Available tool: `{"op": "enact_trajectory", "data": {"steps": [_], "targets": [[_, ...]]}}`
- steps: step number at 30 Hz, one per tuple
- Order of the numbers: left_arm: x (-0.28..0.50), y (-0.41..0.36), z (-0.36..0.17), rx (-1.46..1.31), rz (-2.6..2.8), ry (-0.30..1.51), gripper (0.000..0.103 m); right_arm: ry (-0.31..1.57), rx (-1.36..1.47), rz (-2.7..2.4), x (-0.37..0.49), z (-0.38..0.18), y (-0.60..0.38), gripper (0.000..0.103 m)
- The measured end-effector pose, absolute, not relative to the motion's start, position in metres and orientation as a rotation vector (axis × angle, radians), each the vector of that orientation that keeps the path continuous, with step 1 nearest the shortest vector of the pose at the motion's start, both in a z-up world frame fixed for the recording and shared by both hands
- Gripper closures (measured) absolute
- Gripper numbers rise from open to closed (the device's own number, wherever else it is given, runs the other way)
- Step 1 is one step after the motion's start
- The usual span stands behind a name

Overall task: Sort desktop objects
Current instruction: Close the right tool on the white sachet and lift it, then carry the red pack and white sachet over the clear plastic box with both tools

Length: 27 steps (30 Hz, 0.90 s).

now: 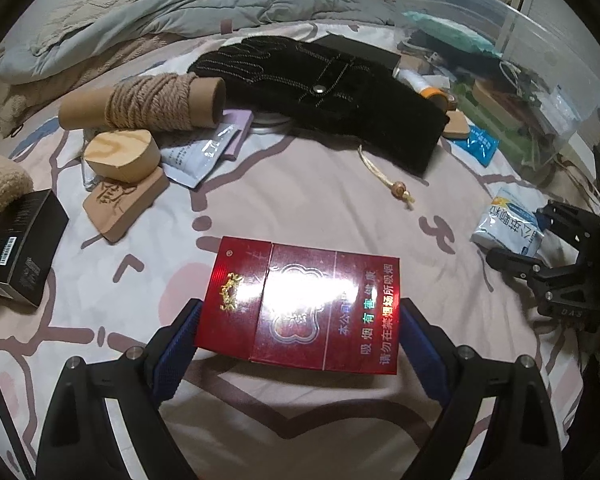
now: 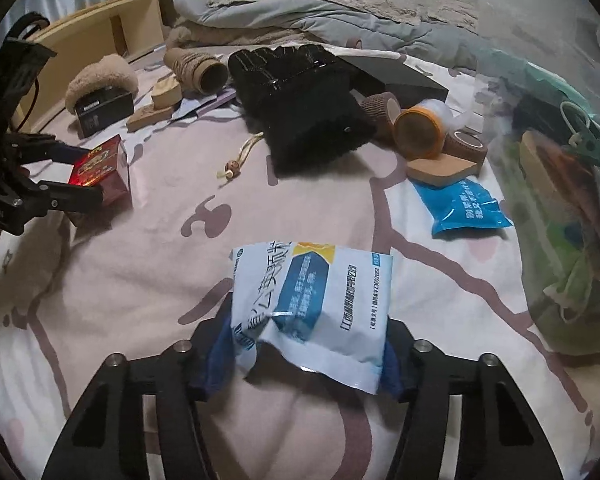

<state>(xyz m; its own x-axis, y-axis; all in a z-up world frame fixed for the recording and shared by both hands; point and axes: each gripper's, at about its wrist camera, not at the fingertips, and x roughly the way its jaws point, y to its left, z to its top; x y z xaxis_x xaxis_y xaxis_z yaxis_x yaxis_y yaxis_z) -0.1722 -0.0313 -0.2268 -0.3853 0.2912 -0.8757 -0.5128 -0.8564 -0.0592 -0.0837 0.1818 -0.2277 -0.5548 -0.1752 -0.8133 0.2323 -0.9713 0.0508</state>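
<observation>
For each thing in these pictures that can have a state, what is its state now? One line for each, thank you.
left gripper: shut on the red cigarette box
red cigarette box: lid closed, held at both sides
right gripper: shut on the white-blue sachet
white-blue sachet: crumpled, held
black glove: lying flat
rope spool: on its side, rope wound
clear storage bin: open, holding items
blue packet: lying flat

I see my left black plastic two-finger gripper (image 1: pixel 298 338): blue ribbed pads (image 1: pixel 176 346), silver round screws. My right black plastic gripper (image 2: pixel 306 354) matches, with darker blue pads (image 2: pixel 216 364).
</observation>
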Motion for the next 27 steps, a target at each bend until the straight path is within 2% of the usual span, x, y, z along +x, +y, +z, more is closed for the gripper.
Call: {"op": "enact_trajectory", "data": {"steps": [6,11,27], "targets": [[-0.17,-0.03,-0.214,-1.334,2.27,0.286,0.009,-0.016,1.322,-2.568,-0.083,-0.217,0.186,0.045],[-0.163,-0.024,-0.196,-1.28,2.285,0.296,0.009,0.009,1.26,-2.572,-0.077,-0.192,0.179,0.045],[-0.149,-0.007,-0.112,-1.092,2.361,0.206,0.009,0.033,1.067,-2.658,-0.058,-0.064,0.22,0.045]]}}
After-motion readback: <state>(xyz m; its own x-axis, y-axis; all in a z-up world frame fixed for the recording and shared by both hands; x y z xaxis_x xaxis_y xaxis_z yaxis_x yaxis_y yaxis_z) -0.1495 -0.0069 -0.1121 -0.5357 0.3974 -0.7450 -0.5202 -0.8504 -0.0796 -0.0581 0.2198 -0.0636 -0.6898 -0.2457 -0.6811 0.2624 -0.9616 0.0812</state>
